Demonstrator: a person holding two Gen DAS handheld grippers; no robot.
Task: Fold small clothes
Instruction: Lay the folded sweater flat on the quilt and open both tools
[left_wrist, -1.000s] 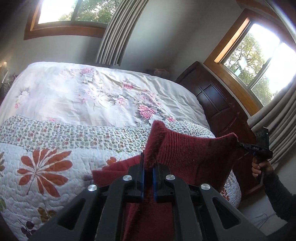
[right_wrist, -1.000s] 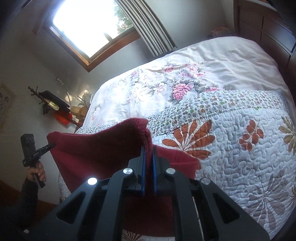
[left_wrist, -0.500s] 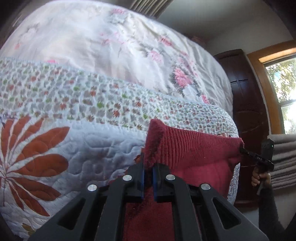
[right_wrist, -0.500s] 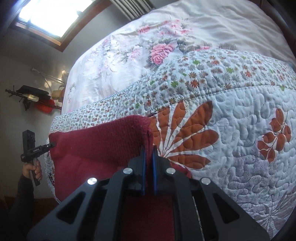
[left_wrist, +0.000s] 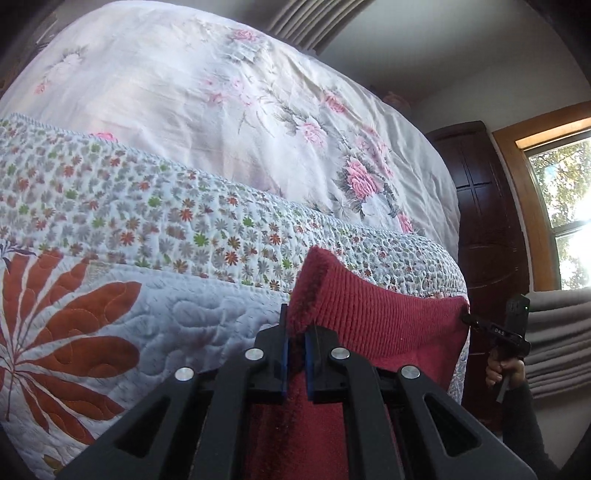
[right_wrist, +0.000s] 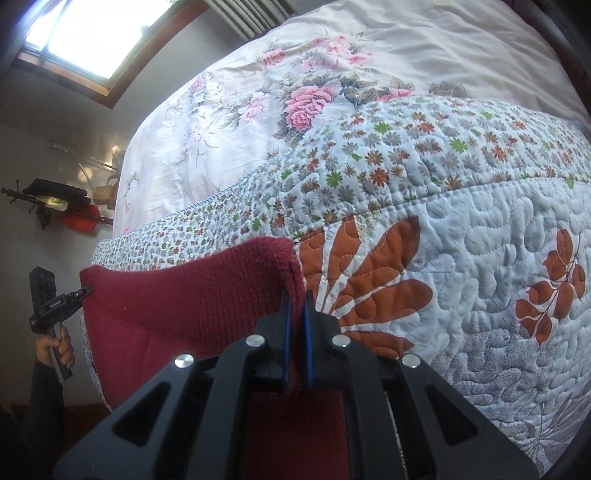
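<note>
A dark red knitted garment (left_wrist: 384, 317) is stretched in the air between both grippers, just above the near edge of the bed. My left gripper (left_wrist: 295, 328) is shut on one top corner of it. My right gripper (right_wrist: 295, 306) is shut on the other top corner, where the red knit (right_wrist: 192, 306) spreads to the left. Each wrist view shows the opposite gripper pinching the far corner: the right one (left_wrist: 467, 318) and the left one (right_wrist: 86, 291), each held by a hand. The garment's lower part hangs hidden behind the gripper bodies.
The bed carries a quilt (left_wrist: 110, 314) with orange leaf prints and a small-flower band, and a pale rose-print cover (left_wrist: 221, 110) behind it. A dark wooden cabinet (left_wrist: 487, 221) and a window (left_wrist: 561, 206) stand at the right. Objects hang on the wall (right_wrist: 55, 206) at the left.
Both grippers have dropped and tilted down toward the bed with the red garment still stretched between them; the quilt now fills both views and the windows have mostly left the frame.
</note>
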